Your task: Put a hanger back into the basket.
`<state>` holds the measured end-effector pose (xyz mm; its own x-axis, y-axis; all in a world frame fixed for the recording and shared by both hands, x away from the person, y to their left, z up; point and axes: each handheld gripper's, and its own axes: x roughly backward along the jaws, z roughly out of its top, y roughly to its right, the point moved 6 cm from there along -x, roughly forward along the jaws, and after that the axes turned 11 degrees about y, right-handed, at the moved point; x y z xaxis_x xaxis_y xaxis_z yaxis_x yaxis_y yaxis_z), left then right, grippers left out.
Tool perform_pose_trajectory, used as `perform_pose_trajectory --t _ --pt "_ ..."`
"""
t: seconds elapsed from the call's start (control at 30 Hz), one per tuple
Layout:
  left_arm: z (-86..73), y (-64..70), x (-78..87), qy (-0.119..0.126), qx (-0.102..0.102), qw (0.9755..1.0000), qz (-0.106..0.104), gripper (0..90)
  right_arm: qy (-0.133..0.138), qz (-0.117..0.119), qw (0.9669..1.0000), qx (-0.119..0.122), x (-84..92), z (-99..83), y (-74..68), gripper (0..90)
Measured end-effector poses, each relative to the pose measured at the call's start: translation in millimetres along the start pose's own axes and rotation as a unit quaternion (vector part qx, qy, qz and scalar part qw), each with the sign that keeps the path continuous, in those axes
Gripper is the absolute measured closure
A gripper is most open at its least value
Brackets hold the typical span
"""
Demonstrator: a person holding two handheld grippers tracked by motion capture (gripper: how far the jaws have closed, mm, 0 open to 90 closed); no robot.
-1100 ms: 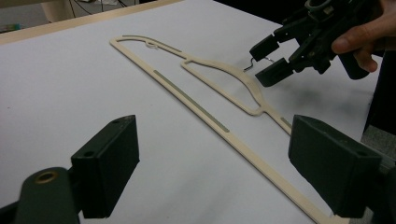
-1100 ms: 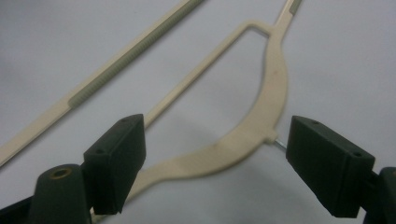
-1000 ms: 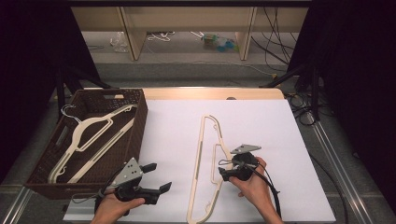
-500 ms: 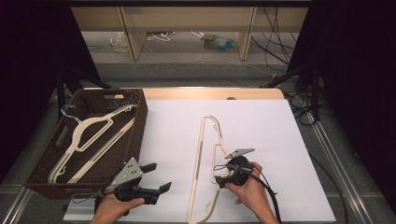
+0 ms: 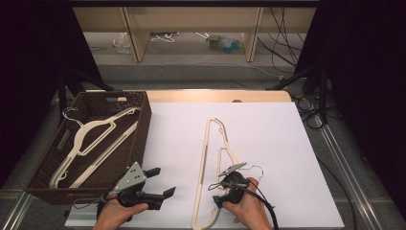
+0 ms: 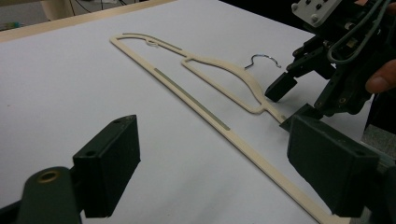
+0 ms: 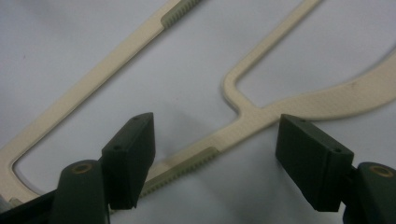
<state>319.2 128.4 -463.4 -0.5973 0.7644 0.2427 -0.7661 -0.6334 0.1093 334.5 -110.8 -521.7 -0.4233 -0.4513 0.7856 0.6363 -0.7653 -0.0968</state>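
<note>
Cream hanger [image 5: 207,158] lies flat on the bench [image 5: 287,143], on a white matte sheet: thin plastic frame, long straight bar, curved shoulder, thin wire hook [image 5: 256,168] sticking out beside the right tool. A ribbed grip strip shows on its arm in the right gripper view.

Right tool [image 5: 221,188] sits low over the hanger's near shoulder. Its black, blocky jaws stand apart with the ribbed arm [image 7: 233,133] between them; the pads are not pressing it. The jaws have just been closing a little.

Left tool [image 5: 159,183] hovers left of the hanger, near the bench's front edge. Jaws wide apart, nothing between them but bare sheet.

Further left of the hanger, a dark woven basket [image 5: 139,139] with straight walls holds two more cream hangers [image 5: 91,139], tilted against each other.

Right of the hanger and beyond its far end the sheet is open. The far bench edge shows a strip of pale wood [image 5: 191,96].
</note>
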Motion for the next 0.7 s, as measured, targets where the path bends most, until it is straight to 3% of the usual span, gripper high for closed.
perform_pose_trajectory --t 0.13,0.27,0.33,0.63,0.7 --pt "-0.4 -0.1 -0.1 -0.001 -0.001 1.0 0.0 17.4 -0.001 -0.012 0.9999 0.002 -1.7 1.1 -0.3 31.7" --pt "-1.5 1.5 -1.0 -0.001 0.009 1.0 0.001 17.5 -0.017 -0.03 0.9992 0.018 -3.8 1.3 -4.3 30.8" --pt "-1.6 1.0 -1.4 -0.002 0.001 1.0 -0.005 17.5 -0.022 -0.04 0.9983 0.035 -5.7 1.6 -6.1 30.4" --pt "-2.3 0.7 -0.4 -0.004 0.005 1.0 0.0 17.9 -0.033 -0.025 0.9973 0.06 -2.5 0.2 -3.7 37.5" --pt "-1.5 -0.1 0.1 -0.002 -0.002 1.0 -0.003 17.9 -0.033 -0.02 0.9972 0.064 -1.6 0.0 -3.3 39.3"
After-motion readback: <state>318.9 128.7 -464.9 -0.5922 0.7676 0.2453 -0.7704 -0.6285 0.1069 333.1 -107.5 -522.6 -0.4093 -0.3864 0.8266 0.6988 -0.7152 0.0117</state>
